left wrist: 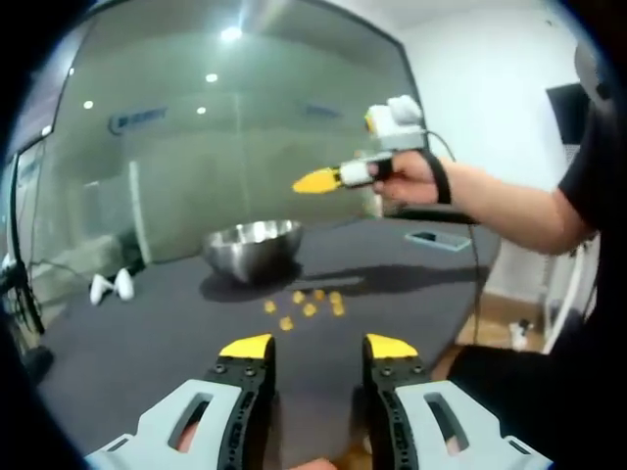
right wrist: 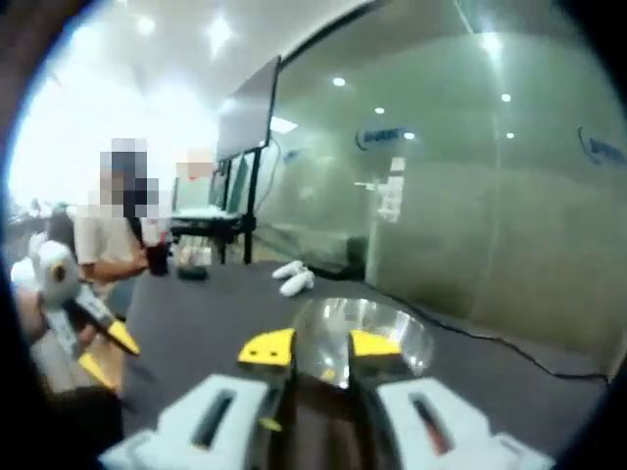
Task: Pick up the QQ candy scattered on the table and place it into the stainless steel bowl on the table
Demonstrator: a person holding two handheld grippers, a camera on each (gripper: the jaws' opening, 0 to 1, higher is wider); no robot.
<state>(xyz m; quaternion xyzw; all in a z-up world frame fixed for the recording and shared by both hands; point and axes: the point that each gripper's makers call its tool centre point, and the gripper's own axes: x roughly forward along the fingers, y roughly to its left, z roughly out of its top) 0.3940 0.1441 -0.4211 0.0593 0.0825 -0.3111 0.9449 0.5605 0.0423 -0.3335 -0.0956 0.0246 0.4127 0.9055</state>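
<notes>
Candy pieces (left wrist: 306, 305), small yellow-orange bits, lie scattered in a loose cluster on the dark grey table (left wrist: 147, 343), just on the near side of the round stainless steel bowl (left wrist: 253, 247) that stands farther back. In the left gripper view the left gripper (left wrist: 318, 347) hangs low over the near table edge with its yellow-tipped jaws spread wide and nothing between them, aimed toward the cluster. Up and to the right, the right gripper (left wrist: 315, 181) is held high in a person's hand, above and a little right of the bowl; its yellow tips look pressed together, though whether a candy sits between them is too small to tell. In the right gripper view the right gripper's jaws frame the bowl's shiny rim (right wrist: 416, 338) from above, with a modest gap. The step in hand looks like a drop over the bowl; next, the left gripper likely needs to reach forward and down onto one candy.
</notes>
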